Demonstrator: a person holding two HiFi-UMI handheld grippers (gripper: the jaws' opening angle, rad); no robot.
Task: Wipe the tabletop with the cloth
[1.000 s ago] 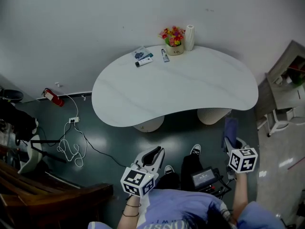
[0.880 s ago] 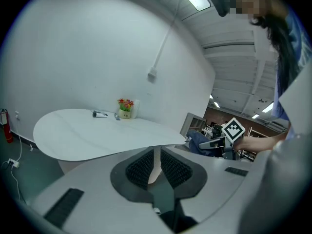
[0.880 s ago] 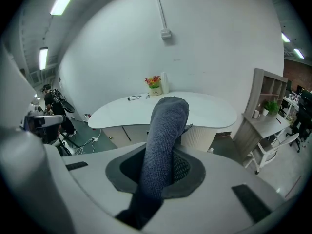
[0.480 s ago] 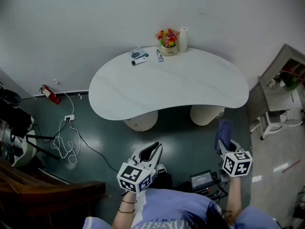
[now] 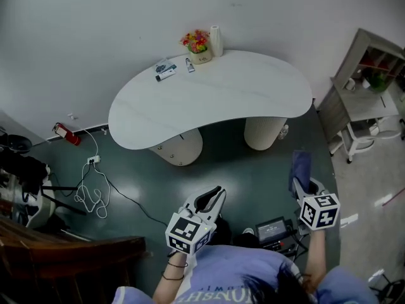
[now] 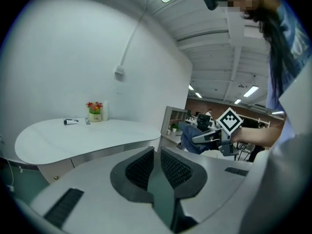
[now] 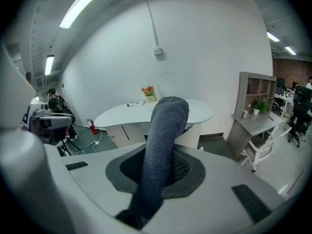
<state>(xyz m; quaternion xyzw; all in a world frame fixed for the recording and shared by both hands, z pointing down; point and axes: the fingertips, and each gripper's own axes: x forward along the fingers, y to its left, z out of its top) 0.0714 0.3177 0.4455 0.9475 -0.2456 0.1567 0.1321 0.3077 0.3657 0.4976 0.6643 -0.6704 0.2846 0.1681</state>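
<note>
A white kidney-shaped tabletop (image 5: 215, 97) stands against the wall, some way ahead of both grippers. My right gripper (image 5: 304, 183) is shut on a dark blue-grey cloth (image 5: 300, 164), which sticks up out of the jaws as a thick roll (image 7: 165, 130). My left gripper (image 5: 212, 201) hangs over the floor at the lower middle, its jaws close together with nothing between them (image 6: 156, 167). From the left gripper view the cloth (image 6: 191, 135) and right gripper (image 6: 207, 136) appear at the right, the tabletop (image 6: 83, 133) at the left.
At the table's far edge stand a flower pot (image 5: 197, 46), a white roll (image 5: 216, 40) and small tubes and packets (image 5: 166, 69). A red extinguisher (image 5: 65, 133) and cables (image 5: 92, 185) lie left. A shelf desk (image 5: 364, 87) and white chair (image 5: 373, 132) stand right.
The view has shifted: the table now sits further left and up, and the shelf desk shows more. Both grippers keep their hold and place near my body.
</note>
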